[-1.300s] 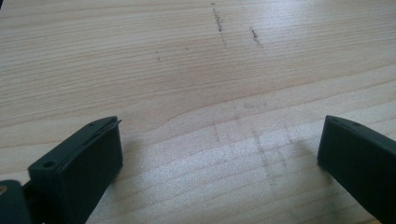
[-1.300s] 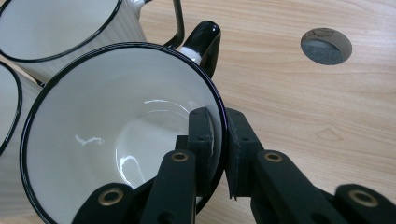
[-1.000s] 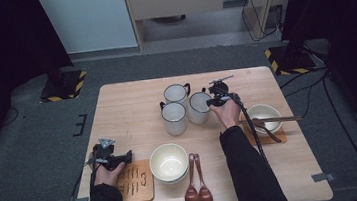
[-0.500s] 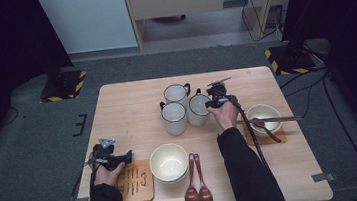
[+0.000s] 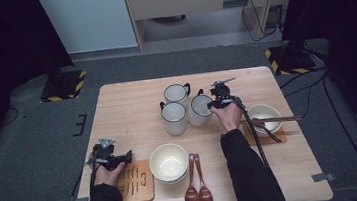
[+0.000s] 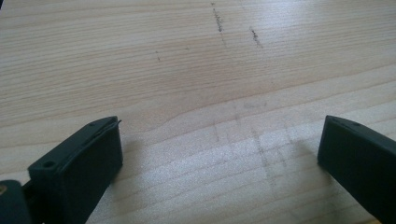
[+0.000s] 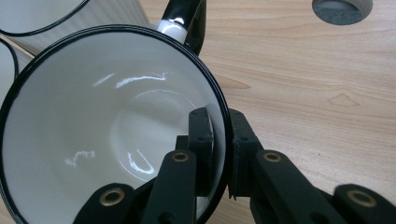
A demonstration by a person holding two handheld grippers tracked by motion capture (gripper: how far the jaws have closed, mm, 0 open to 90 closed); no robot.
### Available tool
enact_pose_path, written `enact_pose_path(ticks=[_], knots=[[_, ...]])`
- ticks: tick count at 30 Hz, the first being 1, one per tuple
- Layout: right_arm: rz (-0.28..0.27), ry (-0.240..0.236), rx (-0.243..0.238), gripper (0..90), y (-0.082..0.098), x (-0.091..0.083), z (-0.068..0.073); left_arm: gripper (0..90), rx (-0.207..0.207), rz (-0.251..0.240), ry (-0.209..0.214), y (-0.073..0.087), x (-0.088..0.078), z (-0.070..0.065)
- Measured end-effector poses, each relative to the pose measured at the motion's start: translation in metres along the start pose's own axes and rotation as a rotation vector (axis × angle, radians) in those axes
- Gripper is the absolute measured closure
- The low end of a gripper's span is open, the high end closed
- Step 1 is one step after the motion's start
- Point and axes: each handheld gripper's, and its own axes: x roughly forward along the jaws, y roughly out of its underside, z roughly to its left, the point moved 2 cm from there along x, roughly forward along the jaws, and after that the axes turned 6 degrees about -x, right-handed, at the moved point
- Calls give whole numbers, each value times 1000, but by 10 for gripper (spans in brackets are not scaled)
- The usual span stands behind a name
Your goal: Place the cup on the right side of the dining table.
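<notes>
- At the back right of the mug cluster, mid-table: white enamel mug (image 7: pixel 107 140), round, glossy inside, thin black rim, black loop handle at its far side. It stands on the table just beside two others.
- My right gripper (image 7: pixel 219 140): black jointed jaws with brass-coloured pivots, pinching the mug's wall, one pad inside the rim, one outside. The jaws have just been closing, with the rim between them. In the high view it sits at the mug's right edge (image 5: pixel 219 101).
- Two matching mugs (image 5: pixel 175 117), same white body and dark rim: one just left of the held mug, one behind it, all three close together.
- My left gripper (image 6: pixel 219 154): matte black block-shaped jaws spread wide over bare wood, nothing between them. In the high view it lies low at the table's front left (image 5: pixel 114 158).
- Wooden board (image 5: pixel 137 182), flat, rectangular, with dark markings, just beside my left hand (image 5: pixel 106 174).
- Cream bowl (image 5: pixel 169 163), round, smooth, at front centre.
- Two wooden spoons (image 5: pixel 198 189), dark reddish, glossy oval bowls, side by side to the bowl's right.
- White bowl (image 5: pixel 263 114) on a brown mat, right of my right hand (image 5: pixel 228 118), chopsticks (image 5: pixel 274 119) laid across its rim.
- Table (image 5: pixel 132 110): pale wood, fine straight grain, rounded corners, a few dark scuffs.
</notes>
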Motion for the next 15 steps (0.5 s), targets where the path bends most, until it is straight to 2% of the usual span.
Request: enact_pose_path(ticks=[7,15], knots=[[-16,-27,18,828,-1,-6,-4,0,0,0,0,0,0,0],[-65,-59,33,829,-4,-22,-11,0,0,0,0,0,0,0]])
